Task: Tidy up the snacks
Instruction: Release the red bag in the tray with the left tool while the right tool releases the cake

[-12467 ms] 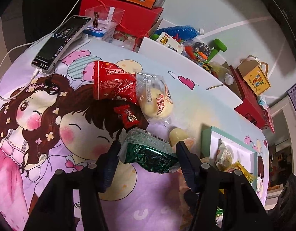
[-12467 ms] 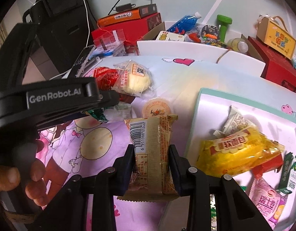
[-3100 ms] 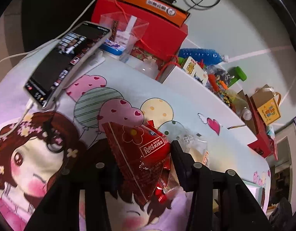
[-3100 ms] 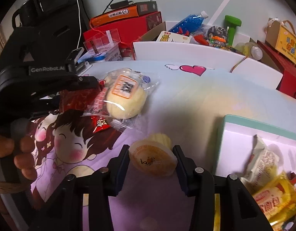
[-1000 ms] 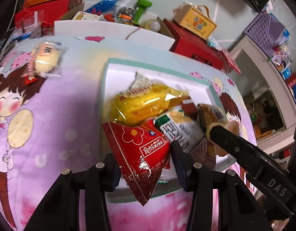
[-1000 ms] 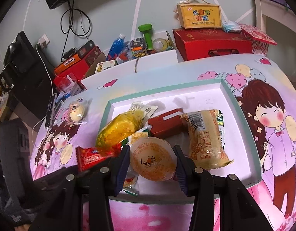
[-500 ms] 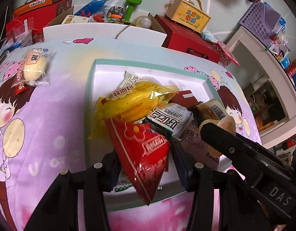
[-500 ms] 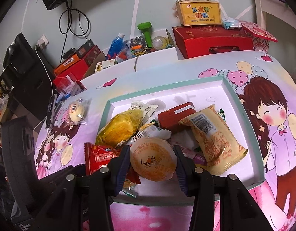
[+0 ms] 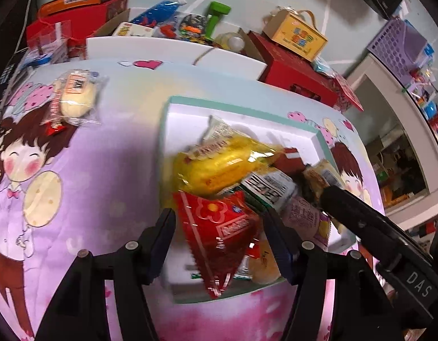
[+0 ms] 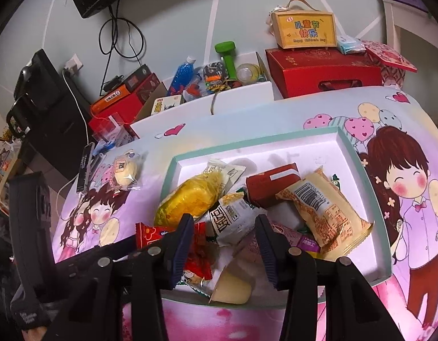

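A teal-rimmed white tray [image 9: 241,108] [image 10: 256,139] holds several snack packets, among them a yellow bread bag [image 9: 219,162] [image 10: 190,196]. My left gripper [image 9: 220,227] hangs over the tray's near corner, jaws opening. The red Rose Kiss packet [image 9: 219,233] [image 10: 196,244] lies loose between them on the pile, clear of the pads. My right gripper [image 10: 223,227] is open over the tray's near edge with nothing between its pads. The orange jelly cup [image 10: 230,287] [image 9: 264,261] lies tipped on its side in the tray beneath it. A wrapped bun [image 9: 76,96] [image 10: 126,172] sits on the cloth to the left.
A small red candy [image 9: 55,126] lies beside the bun. Behind the table stand white boxes [image 10: 204,108] of clutter, red gift boxes [image 10: 324,71], a yellow carry box [image 10: 304,29] and a phone [image 10: 84,167] at the left edge. The cartoon cloth [image 9: 76,199] covers the table.
The left jaws have spread and the red packet has sagged out of their grip onto the tray. The jelly cup has left the right fingers and dropped to the tray's near edge.
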The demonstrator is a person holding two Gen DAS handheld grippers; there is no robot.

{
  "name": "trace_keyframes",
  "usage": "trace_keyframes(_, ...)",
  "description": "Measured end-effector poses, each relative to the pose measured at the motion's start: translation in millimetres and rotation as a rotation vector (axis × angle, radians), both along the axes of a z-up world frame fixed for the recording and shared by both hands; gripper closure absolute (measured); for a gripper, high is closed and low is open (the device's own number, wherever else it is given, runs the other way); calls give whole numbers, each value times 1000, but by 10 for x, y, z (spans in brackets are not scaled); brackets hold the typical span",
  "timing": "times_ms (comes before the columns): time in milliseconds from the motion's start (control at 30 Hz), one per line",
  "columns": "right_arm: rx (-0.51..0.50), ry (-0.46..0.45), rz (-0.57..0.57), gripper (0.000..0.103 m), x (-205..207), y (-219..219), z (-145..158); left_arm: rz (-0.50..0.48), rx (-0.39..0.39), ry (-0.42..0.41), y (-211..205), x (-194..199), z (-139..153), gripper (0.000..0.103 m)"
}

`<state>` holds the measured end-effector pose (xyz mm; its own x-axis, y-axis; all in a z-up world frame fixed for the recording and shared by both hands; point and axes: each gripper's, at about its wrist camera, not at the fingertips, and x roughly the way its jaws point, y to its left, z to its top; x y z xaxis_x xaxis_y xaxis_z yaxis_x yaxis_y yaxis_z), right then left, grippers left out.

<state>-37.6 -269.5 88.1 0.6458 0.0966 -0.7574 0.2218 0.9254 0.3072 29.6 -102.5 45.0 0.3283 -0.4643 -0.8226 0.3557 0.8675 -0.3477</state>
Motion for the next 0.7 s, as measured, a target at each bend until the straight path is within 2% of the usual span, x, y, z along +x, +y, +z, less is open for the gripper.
trace_keyframes(233, -51, -16, -45, 55, -72, -210, 124, 66, 56, 6, 132, 107, 86, 34)
trace_keyframes(400, -155, 23, -175, 55, -230, -622, 147, 55, 124, -19, 105, 124, 120, 34)
trace_keyframes(700, -171, 64, -288, 55, -367, -1098, 72, 84, 166, -71, 102, 295, 127, 34)
